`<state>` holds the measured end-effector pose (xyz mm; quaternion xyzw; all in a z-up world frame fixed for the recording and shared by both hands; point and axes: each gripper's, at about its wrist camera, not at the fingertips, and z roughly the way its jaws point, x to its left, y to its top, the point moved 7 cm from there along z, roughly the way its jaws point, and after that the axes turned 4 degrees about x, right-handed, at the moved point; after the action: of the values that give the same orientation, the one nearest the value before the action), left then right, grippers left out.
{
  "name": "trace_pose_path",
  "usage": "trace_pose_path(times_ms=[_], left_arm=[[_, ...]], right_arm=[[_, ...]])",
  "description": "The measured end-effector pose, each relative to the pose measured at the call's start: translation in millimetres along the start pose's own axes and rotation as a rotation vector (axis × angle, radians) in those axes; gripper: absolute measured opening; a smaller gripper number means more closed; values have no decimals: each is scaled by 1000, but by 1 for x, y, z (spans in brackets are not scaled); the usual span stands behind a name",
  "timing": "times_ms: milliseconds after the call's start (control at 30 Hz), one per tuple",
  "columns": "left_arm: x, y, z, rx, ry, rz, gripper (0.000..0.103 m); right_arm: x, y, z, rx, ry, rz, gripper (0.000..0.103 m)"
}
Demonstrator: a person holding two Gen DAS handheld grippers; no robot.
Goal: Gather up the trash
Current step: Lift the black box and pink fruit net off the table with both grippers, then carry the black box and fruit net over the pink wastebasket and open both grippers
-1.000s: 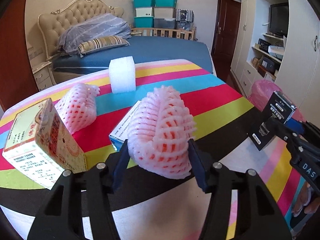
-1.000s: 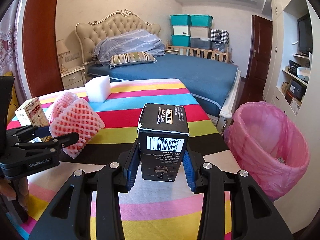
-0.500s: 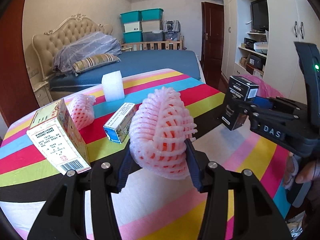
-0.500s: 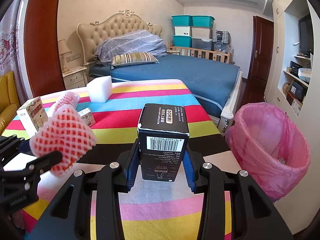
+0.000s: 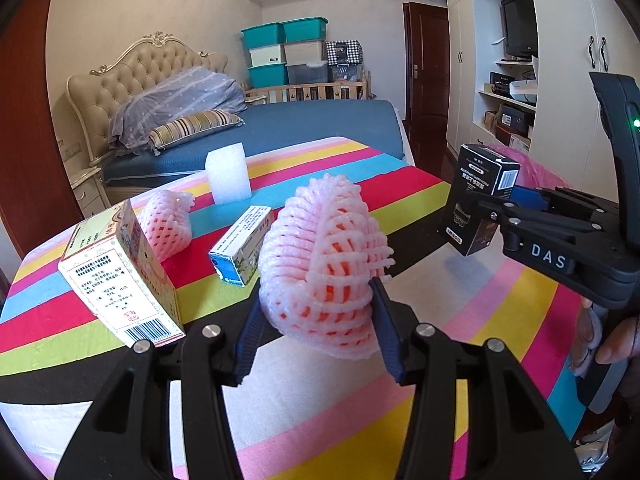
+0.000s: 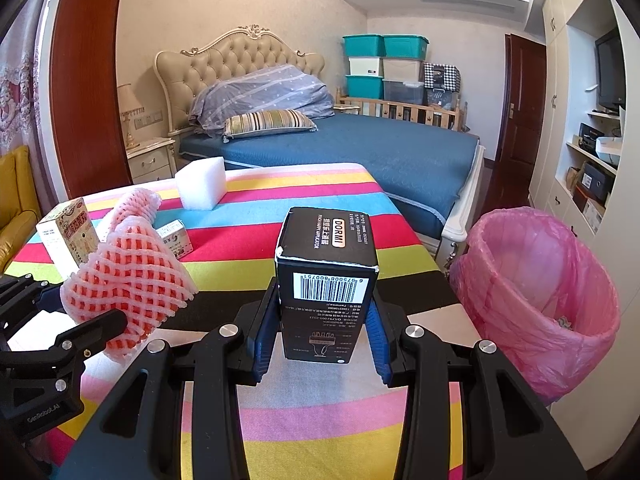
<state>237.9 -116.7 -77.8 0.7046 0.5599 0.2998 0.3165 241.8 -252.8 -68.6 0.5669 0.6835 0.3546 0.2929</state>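
My left gripper (image 5: 316,320) is shut on a pink foam fruit net (image 5: 324,264), which hangs above the striped tablecloth (image 5: 400,184). My right gripper (image 6: 322,312) is shut on a black box with a barcode (image 6: 328,256), held upright over the table's right end. A bin lined with a pink bag (image 6: 540,280) stands on the floor to the right of the table. In the right wrist view the held fruit net (image 6: 124,276) shows at the left. On the cloth lie a second foam net (image 5: 166,220), a white foam block (image 5: 228,178), a small blue carton (image 5: 240,248) and a yellow carton (image 5: 120,272).
A blue bed (image 6: 380,148) stands behind the table, with stacked storage bins (image 6: 384,64) at the far wall. White cabinets (image 6: 592,152) and a dark door (image 6: 520,112) line the right side. A person's hand (image 5: 616,344) holds the right gripper.
My left gripper has carried the foam net up and to the right, closer to the right gripper. The cartons now lie further behind it. The right gripper and black box have stayed put.
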Motion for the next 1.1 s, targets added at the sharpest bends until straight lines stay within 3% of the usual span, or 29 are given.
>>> trace_pose_path(times_ms=[767,1100], left_arm=[[-11,4,-2,-22,51,75,49],[-21,0,4,36,-70,3,49]], right_arm=[[-5,-14,-25,-3,47,9,38],[-25,-23,-38,13,24,11,38]])
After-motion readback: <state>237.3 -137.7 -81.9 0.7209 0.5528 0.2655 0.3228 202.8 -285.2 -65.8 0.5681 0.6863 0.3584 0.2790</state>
